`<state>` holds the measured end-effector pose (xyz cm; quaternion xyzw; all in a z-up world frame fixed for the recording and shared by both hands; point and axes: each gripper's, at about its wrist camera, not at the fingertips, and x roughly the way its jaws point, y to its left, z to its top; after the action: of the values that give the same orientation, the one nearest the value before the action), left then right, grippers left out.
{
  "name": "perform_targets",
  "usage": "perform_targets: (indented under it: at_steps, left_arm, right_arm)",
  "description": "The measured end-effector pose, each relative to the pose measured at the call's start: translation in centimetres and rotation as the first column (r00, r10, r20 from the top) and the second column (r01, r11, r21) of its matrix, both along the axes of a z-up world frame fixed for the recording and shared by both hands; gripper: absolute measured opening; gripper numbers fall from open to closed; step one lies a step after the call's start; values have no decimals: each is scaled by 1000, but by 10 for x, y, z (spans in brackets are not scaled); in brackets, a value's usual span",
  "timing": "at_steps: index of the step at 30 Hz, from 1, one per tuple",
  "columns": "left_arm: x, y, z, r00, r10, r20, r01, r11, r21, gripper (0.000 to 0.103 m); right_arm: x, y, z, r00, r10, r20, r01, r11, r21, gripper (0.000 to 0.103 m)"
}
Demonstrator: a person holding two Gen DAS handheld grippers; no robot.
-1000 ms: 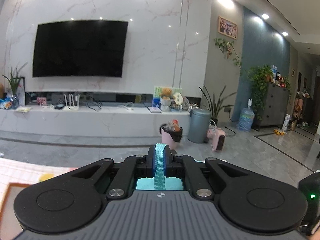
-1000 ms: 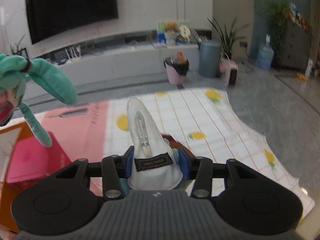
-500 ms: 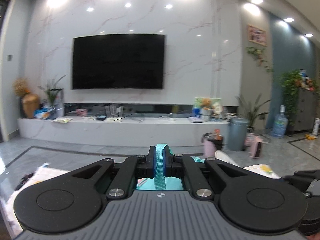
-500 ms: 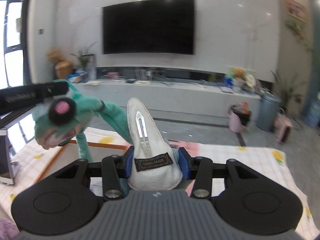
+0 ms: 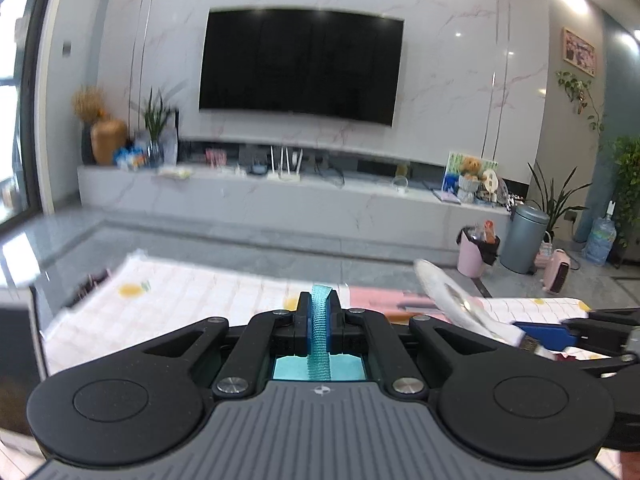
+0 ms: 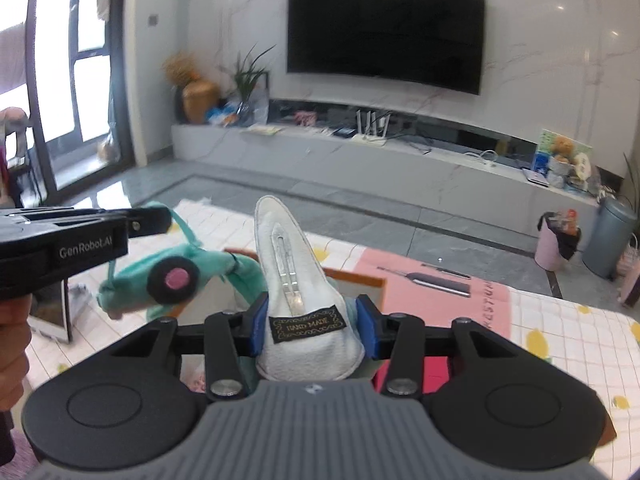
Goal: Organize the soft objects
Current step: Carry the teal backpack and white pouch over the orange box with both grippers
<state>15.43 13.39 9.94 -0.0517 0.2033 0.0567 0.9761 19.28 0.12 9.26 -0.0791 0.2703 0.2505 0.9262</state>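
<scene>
My left gripper [image 5: 319, 320] is shut on the teal hanging strap [image 5: 319, 336] of a teal plush toy. The plush toy [image 6: 176, 280] with a black-and-pink eye hangs below the left gripper [image 6: 160, 218] in the right wrist view. My right gripper [image 6: 314, 316] is shut on a white fluffy ear-shaped hair clip [image 6: 296, 280] with a black "HAND MADE" label. That clip [image 5: 452, 300] also shows at the right of the left wrist view. Both are held above a table with a lemon-print cloth [image 6: 560, 340].
An orange-edged box [image 6: 360, 280] lies on the table behind the clip, on a pink mat [image 6: 436, 280]. A tablet-like device [image 6: 52, 316] stands at the left. Beyond are a TV wall, a low marble cabinet [image 5: 280, 200], bins [image 5: 520, 240] and plants.
Both grippers have swung left, so the views now show the window side of the room. The plush toy hangs lower and nearer the table. Both grips are unchanged.
</scene>
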Motion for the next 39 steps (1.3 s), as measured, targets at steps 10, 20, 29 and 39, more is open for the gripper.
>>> perform_targets:
  at_steps: [10, 20, 29, 39]
  left_arm:
    - [10, 31, -56, 995, -52, -89, 41, 991, -129, 6]
    - [12, 23, -93, 979, -122, -163, 103, 987, -122, 6]
    - [15, -7, -81, 985, -90, -150, 84, 995, -46, 5]
    - [17, 16, -52, 992, -88, -85, 51, 926, -374, 6]
  right_arm:
    - [55, 30, -57, 992, 27, -120, -40, 993, -111, 44]
    - [83, 42, -87, 981, 56, -184, -93, 976, -198, 44]
    - [101, 44, -87, 978, 49, -201, -90, 975, -202, 44]
    - [106, 34, -68, 983, 63, -170, -90, 984, -156, 44]
